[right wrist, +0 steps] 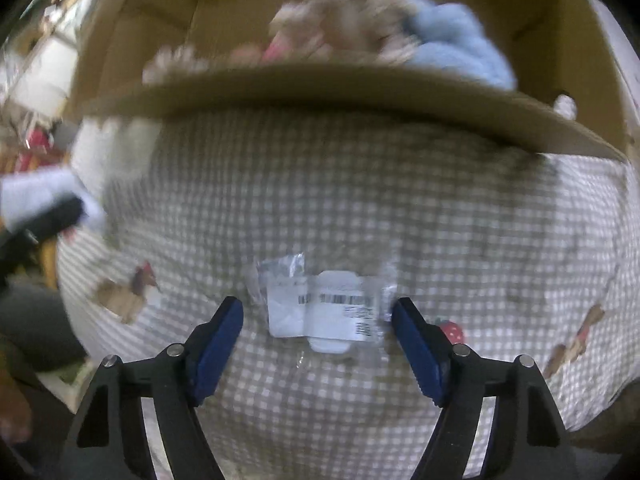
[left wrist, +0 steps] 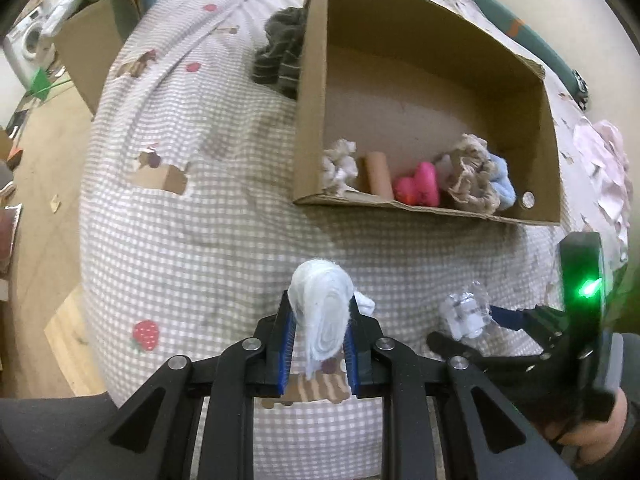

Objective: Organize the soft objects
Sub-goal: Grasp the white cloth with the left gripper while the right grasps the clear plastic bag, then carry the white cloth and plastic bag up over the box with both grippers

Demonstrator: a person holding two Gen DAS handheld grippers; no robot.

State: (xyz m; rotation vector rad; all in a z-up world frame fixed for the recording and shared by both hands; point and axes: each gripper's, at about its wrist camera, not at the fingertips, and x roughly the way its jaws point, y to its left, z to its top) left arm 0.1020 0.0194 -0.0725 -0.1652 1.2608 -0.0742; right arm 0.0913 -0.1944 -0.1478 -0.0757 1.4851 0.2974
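Observation:
My left gripper [left wrist: 320,312] is shut on a rolled pale blue-white cloth [left wrist: 322,312] and holds it above the checked bedspread [left wrist: 200,220], in front of the cardboard box [left wrist: 316,80]. The box holds a crumpled white cloth [left wrist: 340,164], a cardboard tube [left wrist: 378,174], a pink heart plush [left wrist: 418,184], a beige ruffled cloth [left wrist: 472,176] and a light blue fluffy item [left wrist: 504,180]. My right gripper [right wrist: 318,308] is open, with its fingers on either side of a clear plastic packet with a barcode label [right wrist: 324,308] lying on the bedspread [right wrist: 480,240]; the packet also shows in the left wrist view [left wrist: 464,312].
Dark striped socks [left wrist: 280,52] lie against the box's left wall. A pink-white garment [left wrist: 604,160] lies right of the box. A second cardboard box [left wrist: 88,48] stands at the bed's far left edge, with the floor [left wrist: 40,200] beyond. The right wrist view is motion-blurred.

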